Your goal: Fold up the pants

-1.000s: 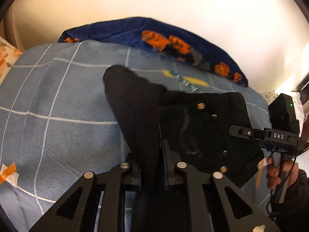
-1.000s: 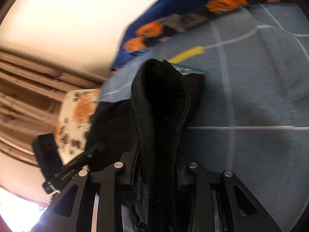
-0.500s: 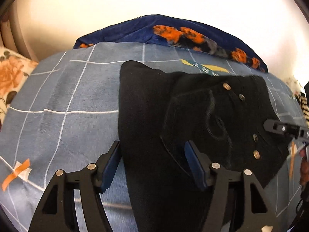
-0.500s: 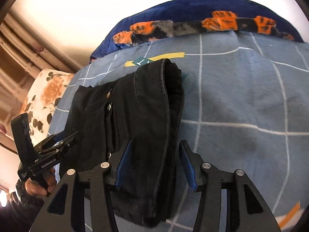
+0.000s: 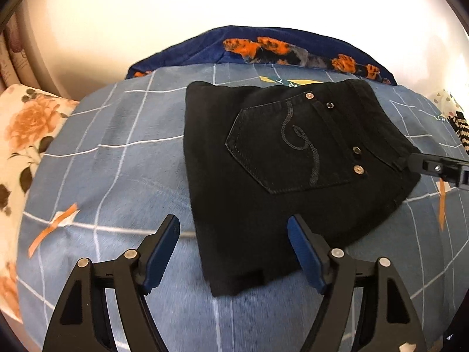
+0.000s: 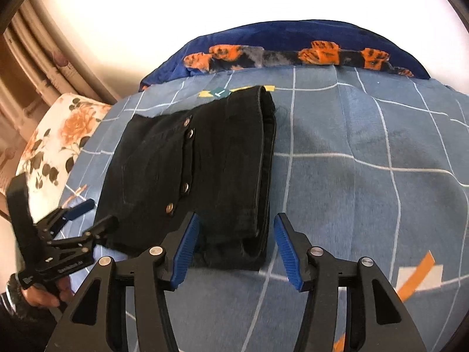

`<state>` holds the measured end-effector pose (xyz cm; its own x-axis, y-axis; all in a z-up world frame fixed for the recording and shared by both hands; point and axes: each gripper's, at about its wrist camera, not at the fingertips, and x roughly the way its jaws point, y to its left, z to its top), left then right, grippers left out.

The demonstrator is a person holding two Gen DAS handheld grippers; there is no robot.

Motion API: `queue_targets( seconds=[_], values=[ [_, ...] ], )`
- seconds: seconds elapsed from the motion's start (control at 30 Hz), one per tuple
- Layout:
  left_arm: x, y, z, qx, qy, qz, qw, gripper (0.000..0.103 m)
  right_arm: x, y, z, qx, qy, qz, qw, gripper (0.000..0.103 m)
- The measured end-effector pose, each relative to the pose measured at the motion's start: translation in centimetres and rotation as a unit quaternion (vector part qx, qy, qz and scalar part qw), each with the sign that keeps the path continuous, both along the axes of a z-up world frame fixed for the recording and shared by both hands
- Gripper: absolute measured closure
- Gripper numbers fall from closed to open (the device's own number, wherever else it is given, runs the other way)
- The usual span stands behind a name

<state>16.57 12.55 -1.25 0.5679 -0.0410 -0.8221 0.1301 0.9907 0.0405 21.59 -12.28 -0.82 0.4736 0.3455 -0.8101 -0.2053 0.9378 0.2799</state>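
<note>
One pair black pants (image 5: 281, 170), folded into compact stack, lies flat on bed (image 5: 117, 152) with blue grid-check cover. Back pocket (image 5: 287, 146) faces up; folded edge toward right gripper side. Left gripper (image 5: 234, 252) fingers spread wide, holding nothing, just before near edge. Right gripper (image 6: 234, 246) fingers likewise apart, empty. Navy-orange blanket (image 6: 293, 50) behind; floral pillow (image 5: 20, 135) left; pale wall.

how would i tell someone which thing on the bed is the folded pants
Start from the blue grid-patterned bedspread that fills the view, below the navy and orange blanket at its far edge. The folded pants are the flat black denim bundle in its middle, the only black item, with a swirl-stitched back pocket and metal rivets on top.
</note>
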Motion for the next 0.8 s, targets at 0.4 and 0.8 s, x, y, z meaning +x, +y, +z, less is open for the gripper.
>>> queue_targets(
  seconds=[0.4, 0.8],
  values=[
    [-6.7, -0.7, 3.5, -0.012, -0.032, 0.036, 0.9988, 0.012, -1.8, 0.3, -0.8, -0.028, 0.006, -0.020, 0.999, 0.047],
    [-10.0, -0.3, 4.1, 0.014, -0.054, 0.080, 0.9952, 0.008, -9.3, 4.0, 4.2, -0.070, -0.098, -0.040, 0.992, 0.011]
  ],
)
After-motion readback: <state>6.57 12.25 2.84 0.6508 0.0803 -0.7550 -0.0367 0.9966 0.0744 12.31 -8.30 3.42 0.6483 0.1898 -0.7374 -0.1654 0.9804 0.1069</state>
